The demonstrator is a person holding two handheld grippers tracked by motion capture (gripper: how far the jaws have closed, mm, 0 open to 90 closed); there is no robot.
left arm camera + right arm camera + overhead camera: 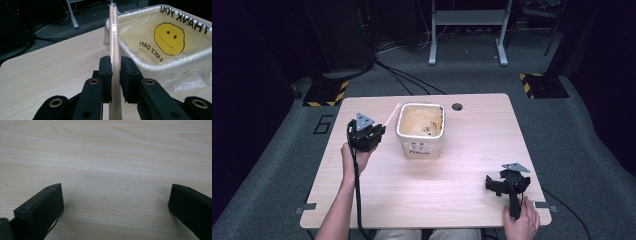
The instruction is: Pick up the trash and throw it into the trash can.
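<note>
At frame centre, the left gripper [115, 75] clamped wrapped chopsticks [113, 37] beside the lined bin [160, 62]; tilt them over its rim. The right gripper [115, 202] gaped empty.

A pale wood-grain table [452, 200] with a round cable hole [457, 106] near its far edge carries 1 white bin [420, 145], standing upright left of centre (lined with a clear plastic bag [175, 57] bearing a yellow smiley).
</note>
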